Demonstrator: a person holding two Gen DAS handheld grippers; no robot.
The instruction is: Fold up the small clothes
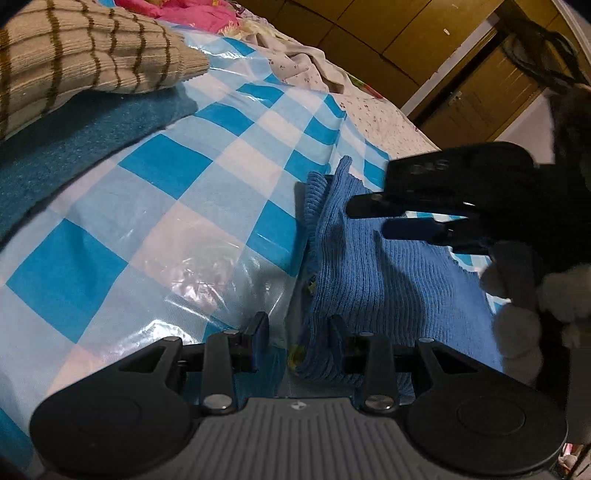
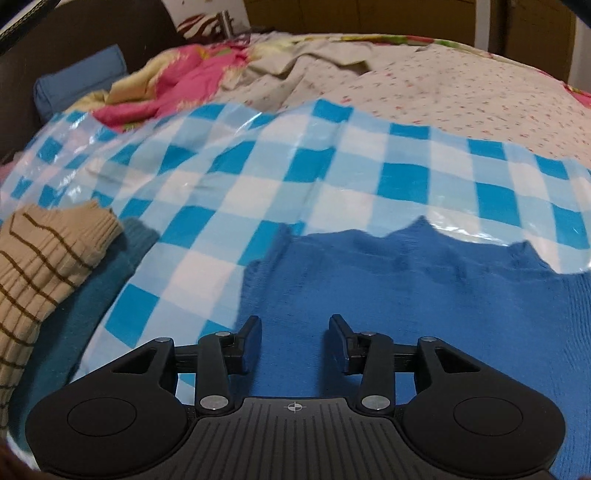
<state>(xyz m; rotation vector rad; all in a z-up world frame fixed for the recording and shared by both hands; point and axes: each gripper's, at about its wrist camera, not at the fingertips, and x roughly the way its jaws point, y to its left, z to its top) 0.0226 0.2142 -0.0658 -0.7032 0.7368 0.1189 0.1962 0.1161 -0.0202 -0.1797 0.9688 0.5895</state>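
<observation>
A blue ribbed knit garment (image 1: 369,280) lies flat on the blue-and-white checked plastic sheet (image 1: 155,206). My left gripper (image 1: 298,332) hangs low at the garment's left folded edge. Its jaws stand apart; the right finger (image 1: 338,332) is over the knit, the left over the sheet, and the pads do not press on it. In the right wrist view my right gripper (image 2: 294,334) stands open above the blue garment (image 2: 406,314), with nothing between its fingers. The left wrist view shows the right gripper (image 1: 369,216) over the garment's far part, held by a hand in a fuzzy grey sleeve (image 1: 517,295).
A tan knit with brown stripes (image 2: 40,266) lies on a teal garment (image 2: 92,314) at the left. Beyond the checked sheet (image 2: 258,177) are a pink floral quilt (image 2: 177,85), a cream flowered bedsheet (image 2: 461,99) and a blue pillow (image 2: 81,81). Wooden cupboards (image 1: 388,33) stand behind the bed.
</observation>
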